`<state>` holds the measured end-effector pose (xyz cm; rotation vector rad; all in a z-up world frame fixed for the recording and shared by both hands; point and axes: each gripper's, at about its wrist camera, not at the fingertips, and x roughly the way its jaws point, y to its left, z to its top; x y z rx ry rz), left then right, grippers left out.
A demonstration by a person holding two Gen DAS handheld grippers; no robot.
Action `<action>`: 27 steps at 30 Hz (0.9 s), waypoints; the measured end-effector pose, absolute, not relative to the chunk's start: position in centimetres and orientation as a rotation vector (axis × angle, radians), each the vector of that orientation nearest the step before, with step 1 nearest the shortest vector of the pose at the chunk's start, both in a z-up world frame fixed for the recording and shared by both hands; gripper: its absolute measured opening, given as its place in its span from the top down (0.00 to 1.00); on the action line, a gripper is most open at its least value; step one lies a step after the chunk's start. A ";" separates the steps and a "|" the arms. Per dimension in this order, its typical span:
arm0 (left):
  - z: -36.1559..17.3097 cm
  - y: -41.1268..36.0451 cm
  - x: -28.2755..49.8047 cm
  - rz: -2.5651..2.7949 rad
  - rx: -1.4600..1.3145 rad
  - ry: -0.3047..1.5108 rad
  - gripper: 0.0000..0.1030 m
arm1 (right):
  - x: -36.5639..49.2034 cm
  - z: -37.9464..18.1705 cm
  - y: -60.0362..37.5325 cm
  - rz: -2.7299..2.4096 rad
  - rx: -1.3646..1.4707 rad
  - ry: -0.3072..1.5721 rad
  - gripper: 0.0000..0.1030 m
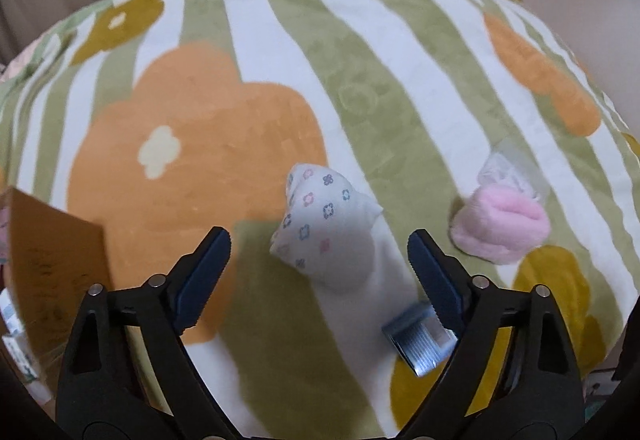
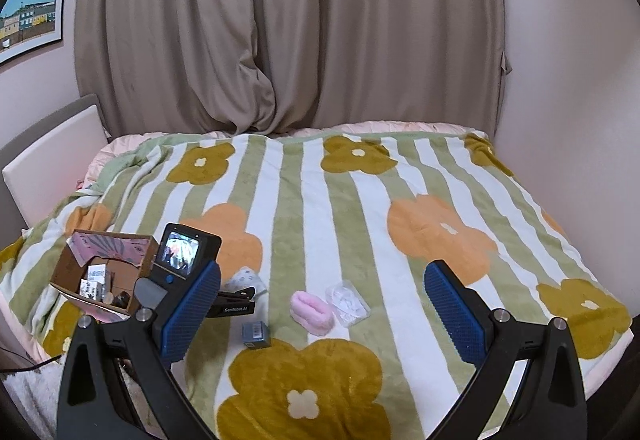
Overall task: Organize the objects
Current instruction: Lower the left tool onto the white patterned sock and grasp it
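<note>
A white sock with small flower prints (image 1: pixel 326 218) lies bunched on the flowered blanket (image 1: pixel 360 88), just ahead of my open, empty left gripper (image 1: pixel 320 246). A pink fluffy item (image 1: pixel 500 226) lies to its right, with a clear plastic wrapper (image 1: pixel 508 170) behind it. A small grey-blue box (image 1: pixel 420 342) lies by the right finger. In the right wrist view my right gripper (image 2: pixel 322 286) is open and empty, above the bed. There I see the pink item (image 2: pixel 313 310), the wrapper (image 2: pixel 347 302), the grey box (image 2: pixel 256 334), the sock (image 2: pixel 245 279) and the left gripper (image 2: pixel 224 304).
An open cardboard box (image 2: pixel 105 272) holding several small items stands on the blanket's left side; its wall shows in the left wrist view (image 1: pixel 52 264). Beige curtains (image 2: pixel 288 24) hang behind the bed. A wall (image 2: pixel 568 80) bounds the right side.
</note>
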<state>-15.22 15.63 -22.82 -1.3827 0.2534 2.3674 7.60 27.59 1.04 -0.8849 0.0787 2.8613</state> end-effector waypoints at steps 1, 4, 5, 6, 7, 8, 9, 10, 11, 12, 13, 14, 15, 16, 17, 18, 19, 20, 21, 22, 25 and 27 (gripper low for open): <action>-23.3 15.7 -15.6 2.359 -1.398 0.248 0.18 | 7.5 0.9 27.7 2.858 -0.889 0.076 0.01; -24.5 15.9 -16.6 2.335 -1.435 0.235 0.22 | 7.2 0.4 28.1 2.854 -0.900 0.075 0.01; -24.7 15.9 -16.8 2.327 -1.442 0.231 0.27 | 7.0 0.3 28.2 2.852 -0.906 0.078 0.01; -24.9 16.0 -17.0 2.319 -1.449 0.228 0.30 | 6.9 0.0 28.3 2.848 -0.916 0.078 0.01; -25.1 16.0 -17.0 2.312 -1.455 0.226 0.34 | 6.7 -0.3 28.4 2.842 -0.927 0.076 0.01; -25.3 16.0 -17.1 2.304 -1.462 0.225 0.40 | 6.6 -0.5 28.5 2.838 -0.935 0.073 0.01; -25.4 16.0 -17.2 2.296 -1.469 0.222 0.44 | 6.4 -0.6 28.4 2.836 -0.940 0.072 0.01; -25.6 16.0 -17.3 2.287 -1.477 0.219 0.46 | 6.4 -0.7 28.5 2.835 -0.943 0.071 0.01; -25.7 16.0 -17.3 2.283 -1.480 0.220 0.47 | 6.4 -0.8 28.5 2.835 -0.944 0.070 0.01; -25.7 16.1 -17.2 2.281 -1.480 0.222 0.49 | 6.4 -0.8 28.5 2.835 -0.943 0.070 0.01; -25.8 16.1 -17.2 2.278 -1.481 0.222 0.51 | 6.4 -0.8 28.5 2.836 -0.942 0.070 0.01; -25.8 16.0 -17.1 2.276 -1.480 0.221 0.52 | 6.4 -0.8 28.5 2.836 -0.941 0.072 0.01; -25.8 16.0 -17.1 2.275 -1.480 0.221 0.53 | 6.2 -0.8 28.5 2.836 -0.941 0.074 0.01; -25.7 16.0 -17.1 2.274 -1.480 0.222 0.54 | 6.2 -0.8 28.5 2.835 -0.943 0.074 0.01; -25.6 16.1 -17.1 2.273 -1.480 0.224 0.55 | 6.2 -0.9 28.6 2.834 -0.943 0.074 0.01; -25.6 16.0 -17.1 2.272 -1.479 0.223 0.56 | 6.2 -0.8 28.5 2.834 -0.942 0.073 0.01; -25.6 16.0 -17.1 2.272 -1.479 0.222 0.57 | 6.2 -0.9 28.6 2.833 -0.943 0.074 0.01; -25.5 15.9 -17.1 2.272 -1.478 0.220 0.58 | 6.2 -0.9 28.6 2.833 -0.943 0.075 0.01; -25.5 15.9 -17.1 2.271 -1.478 0.217 0.58 | 6.2 -0.9 28.6 2.833 -0.941 0.074 0.01; -25.4 15.9 -17.1 2.269 -1.478 0.216 0.59 | 6.3 -0.9 28.6 2.832 -0.938 0.074 0.01; -25.3 15.9 -17.0 2.269 -1.477 0.210 0.60 | 6.4 -0.9 28.6 2.832 -0.929 0.073 0.01; -25.0 15.8 -16.9 2.272 -1.470 0.204 0.60 | 6.6 -0.9 28.6 2.833 -0.926 0.075 0.01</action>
